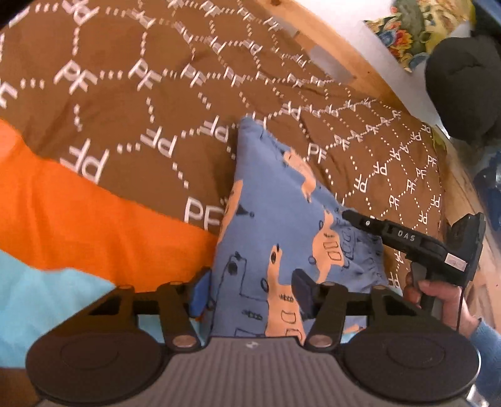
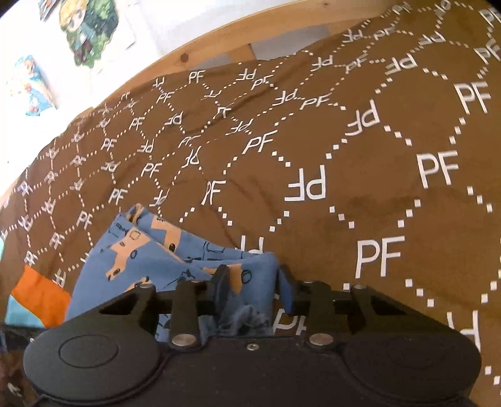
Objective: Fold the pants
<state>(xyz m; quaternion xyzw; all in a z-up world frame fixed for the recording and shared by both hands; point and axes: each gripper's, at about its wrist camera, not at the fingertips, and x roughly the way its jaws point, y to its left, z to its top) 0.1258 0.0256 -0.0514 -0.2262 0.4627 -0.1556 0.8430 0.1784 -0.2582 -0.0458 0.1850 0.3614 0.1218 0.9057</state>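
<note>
Blue pants (image 1: 269, 219) printed with orange vehicles lie on the brown bedspread (image 1: 125, 94). In the left wrist view, my left gripper (image 1: 252, 291) straddles their near edge. Its fingers (image 1: 200, 289) stand apart, and the flat cloth runs between them without being pinched. My right gripper shows there as a black tool (image 1: 404, 238), held by a hand (image 1: 438, 297) at the pants' right side. In the right wrist view, my right gripper (image 2: 253, 285) has the pants (image 2: 150, 260) bunched between its fingers (image 2: 220, 280), and the pads touch the cloth on both sides.
An orange band (image 1: 78, 203) and a light blue patch (image 1: 47, 297) of the bedding lie to the left. A wooden bed frame (image 2: 250, 31) runs along the far side by the wall. A dark bundle (image 1: 463, 94) and a floral cushion (image 1: 416, 28) sit at the far right.
</note>
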